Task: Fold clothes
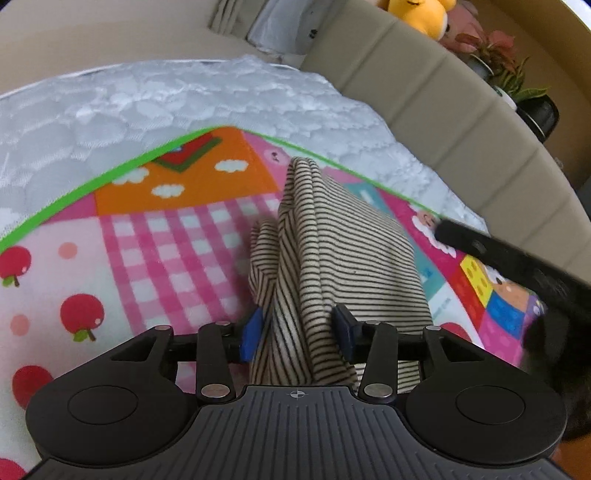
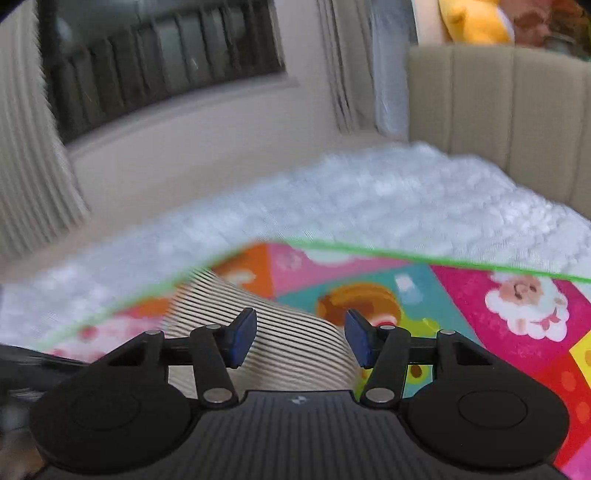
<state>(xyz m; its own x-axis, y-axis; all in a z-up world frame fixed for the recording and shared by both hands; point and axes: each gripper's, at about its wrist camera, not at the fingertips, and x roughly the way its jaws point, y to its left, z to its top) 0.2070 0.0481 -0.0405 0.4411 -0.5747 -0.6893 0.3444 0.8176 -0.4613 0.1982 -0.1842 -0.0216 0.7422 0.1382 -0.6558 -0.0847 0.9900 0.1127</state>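
A cream garment with thin black stripes (image 1: 332, 251) lies bunched on a colourful play mat (image 1: 155, 240). My left gripper (image 1: 300, 330) has its blue pads on either side of a thick fold of this garment, with cloth filling the gap between them. In the right wrist view the same striped garment (image 2: 295, 339) lies under and behind my right gripper (image 2: 300, 338). Its blue pads stand apart with nothing pinched between them. The right gripper's black body shows in the left wrist view (image 1: 498, 258) at the right edge.
The play mat (image 2: 480, 314) with a green border lies on a white quilted mattress (image 1: 184, 99). A beige padded headboard (image 1: 443, 103) runs along the right. A yellow plush toy (image 1: 417, 11) and potted plants (image 1: 517, 77) sit behind it. A window and curtains (image 2: 166, 55) are beyond the bed.
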